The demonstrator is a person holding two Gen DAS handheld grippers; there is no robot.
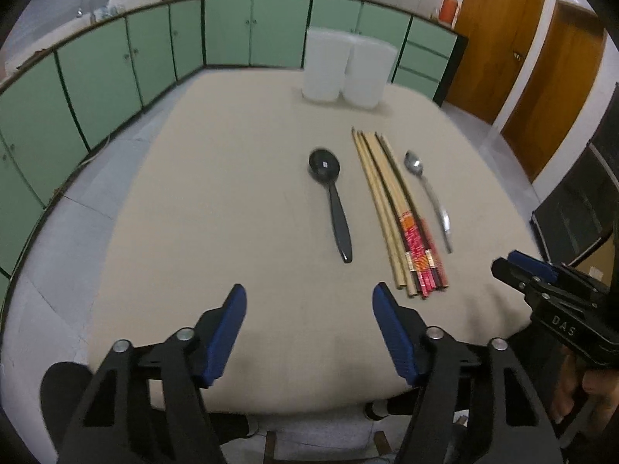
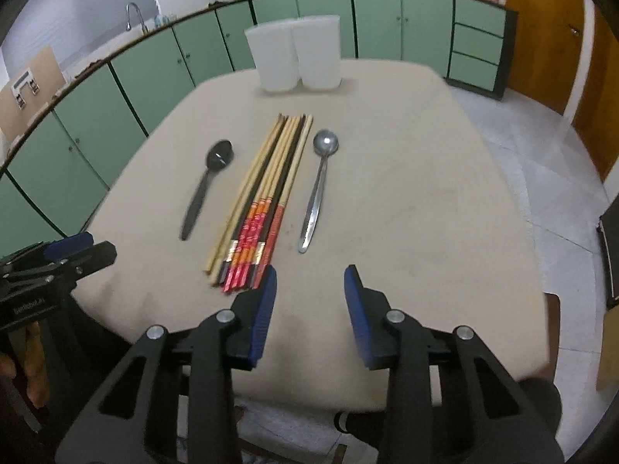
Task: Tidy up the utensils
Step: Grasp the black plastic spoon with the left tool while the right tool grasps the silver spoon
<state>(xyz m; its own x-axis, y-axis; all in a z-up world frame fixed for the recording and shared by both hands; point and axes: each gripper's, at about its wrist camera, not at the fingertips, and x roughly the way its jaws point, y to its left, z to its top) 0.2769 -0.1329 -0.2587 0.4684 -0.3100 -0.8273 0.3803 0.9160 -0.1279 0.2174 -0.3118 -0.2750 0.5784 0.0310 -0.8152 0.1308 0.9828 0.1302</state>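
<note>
Two grippers hang over the near edge of a beige table [image 1: 216, 201], nothing between either pair of fingers. Left gripper [image 1: 309, 297]: fingers spread wide, blue pads facing each other over bare cloth. Right gripper [image 2: 310, 279]: fingers apart w/ a narrower gap, left pad just beside the near ends of the chopsticks [image 2: 263, 197], not touching as far as can be told.

Utensils lie in a row mid-table, handles toward the camera: black spoon [image 1: 330, 201] on the left, chopstick bundle in the middle (plain wood plus ones w/ red/orange patterned ends), metal spoon [image 2: 319, 185] on the right. Each sits apart from its neighbour. At the far edge stand 2 white containers [image 2: 294, 52], side by side and touching.

Writing: right gripper's body, seen from the left wrist view, reads "DAS" [image 1: 563, 326]. Left gripper's body in the right wrist view carries a white label [image 2: 29, 304], too blurred to read. Black spoon's bowl has a small sticker, illegible.

Green cabinets [image 1: 228, 27] run behind the table.
</note>
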